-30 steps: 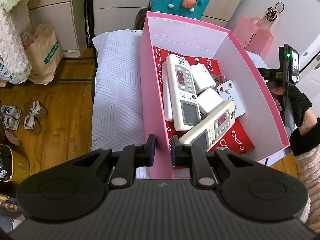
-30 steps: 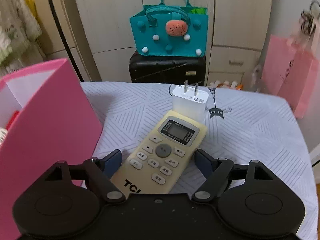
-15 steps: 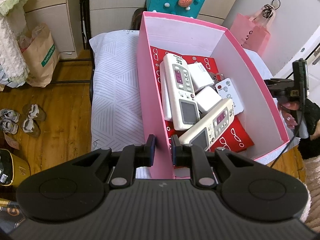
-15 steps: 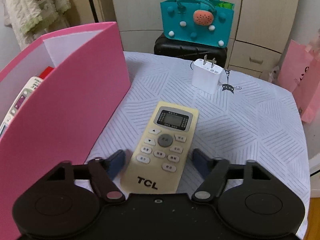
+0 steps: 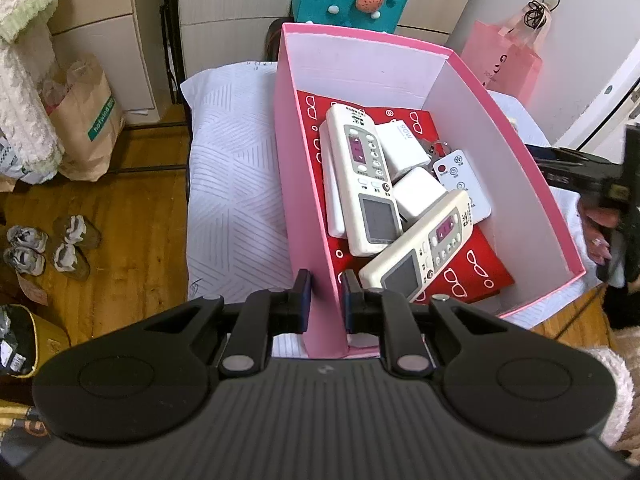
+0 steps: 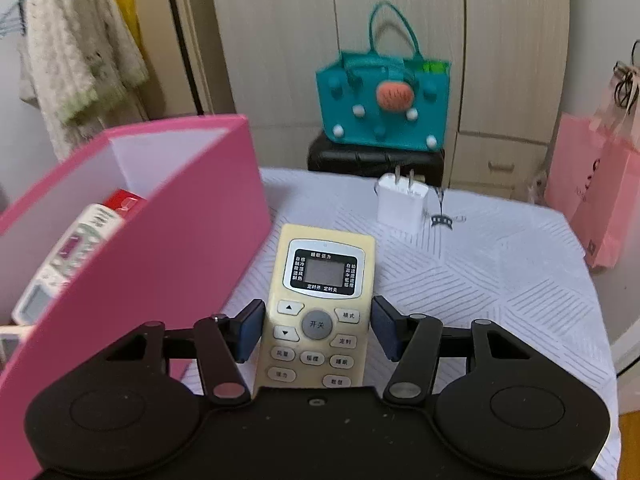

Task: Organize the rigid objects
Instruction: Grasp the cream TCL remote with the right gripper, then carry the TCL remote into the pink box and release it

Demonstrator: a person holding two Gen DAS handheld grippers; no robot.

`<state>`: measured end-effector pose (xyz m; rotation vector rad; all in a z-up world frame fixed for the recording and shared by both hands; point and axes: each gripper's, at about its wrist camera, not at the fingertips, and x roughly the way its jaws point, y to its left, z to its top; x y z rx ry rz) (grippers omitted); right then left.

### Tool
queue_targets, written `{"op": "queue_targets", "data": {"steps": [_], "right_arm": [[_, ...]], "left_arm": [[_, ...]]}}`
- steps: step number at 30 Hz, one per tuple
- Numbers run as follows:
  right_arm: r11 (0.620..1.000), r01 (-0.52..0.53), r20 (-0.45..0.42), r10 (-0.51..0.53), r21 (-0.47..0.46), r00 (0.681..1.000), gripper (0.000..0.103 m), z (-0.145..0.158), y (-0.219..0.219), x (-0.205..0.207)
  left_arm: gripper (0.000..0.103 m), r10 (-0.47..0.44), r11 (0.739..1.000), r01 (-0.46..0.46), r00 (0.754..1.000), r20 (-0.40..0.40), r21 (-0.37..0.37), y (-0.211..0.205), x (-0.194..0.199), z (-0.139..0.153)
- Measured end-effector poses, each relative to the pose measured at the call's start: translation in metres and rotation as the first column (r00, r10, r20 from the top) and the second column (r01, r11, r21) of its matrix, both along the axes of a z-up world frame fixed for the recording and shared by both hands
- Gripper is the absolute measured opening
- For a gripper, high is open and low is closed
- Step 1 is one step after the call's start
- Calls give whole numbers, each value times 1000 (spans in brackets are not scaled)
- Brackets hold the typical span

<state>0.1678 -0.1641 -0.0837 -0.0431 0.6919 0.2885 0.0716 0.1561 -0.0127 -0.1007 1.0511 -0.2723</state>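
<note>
We're looking into a home here, a bedroom or living corner by the feel of it. Pale wardrobe doors (image 6: pixel 400 40) with drawers are running along the back wall, a knitted garment (image 6: pixel 80 60) is hanging at the left, and small shoes (image 5: pixel 48 248) are sitting on the wooden floor (image 5: pixel 132 216). A teal felt handbag (image 6: pixel 384 108) is resting on a black case, a pink gift bag (image 6: pixel 600 184) is hanging nearby, and a patterned white cloth (image 6: pixel 480 264) is covering the table.
</note>
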Motion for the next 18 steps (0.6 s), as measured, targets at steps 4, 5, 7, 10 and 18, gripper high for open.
{"op": "queue_targets", "data": {"steps": [4, 5, 7, 10, 18], "right_arm": [[999, -28, 76, 26, 20, 997, 62, 11, 4, -26], [999, -38, 94, 35, 27, 995, 62, 14, 5, -32], [998, -54, 127, 49, 34, 991, 62, 22, 7, -46], [997, -68, 180, 61, 34, 982, 61, 35, 9, -60], [991, -133, 334, 122, 9, 935, 61, 76, 22, -99]], "left_arm": [[14, 4, 1000, -4, 1000, 6, 6, -1, -1, 0], [14, 2, 1000, -2, 1000, 10, 12, -2, -2, 0], [13, 1, 1000, -1, 1000, 17, 24, -4, -3, 0], [13, 6, 1000, -7, 1000, 17, 24, -3, -4, 0], [13, 19, 1000, -19, 1000, 18, 7, -2, -5, -1]]}}
